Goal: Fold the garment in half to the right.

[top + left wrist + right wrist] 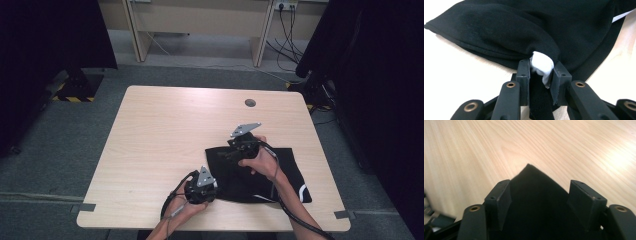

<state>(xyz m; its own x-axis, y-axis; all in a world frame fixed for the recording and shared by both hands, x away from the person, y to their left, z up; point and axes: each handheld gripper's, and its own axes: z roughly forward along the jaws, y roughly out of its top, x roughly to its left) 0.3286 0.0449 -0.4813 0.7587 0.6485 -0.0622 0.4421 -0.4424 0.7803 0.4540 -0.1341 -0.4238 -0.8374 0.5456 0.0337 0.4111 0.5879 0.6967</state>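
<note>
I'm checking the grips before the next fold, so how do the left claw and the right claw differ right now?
The left claw is clamped shut on a bunched black and white fold of the garment; the right claw is open, a flat garment corner lying between its jaws. The left sits near the table's front edge, the right farther in. Both meet the same garment.

Left hand-held gripper (pixel 201 186): compact black body topped by a grey three-cornered plate, with a black cable looping from its rear. Right hand-held gripper (pixel 244 145): same black body and grey plate, its black cable trailing along the forearm. Both forearms are bare, with no sleeves visible. In the gripper views, each jaw is a matte black rectangular pad (pixel 523 75) with small screw holes, carried on black link arms pivoting on brass-coloured rivets (pixel 510 84). The right gripper's pads (pixel 584 197) match.
</note>
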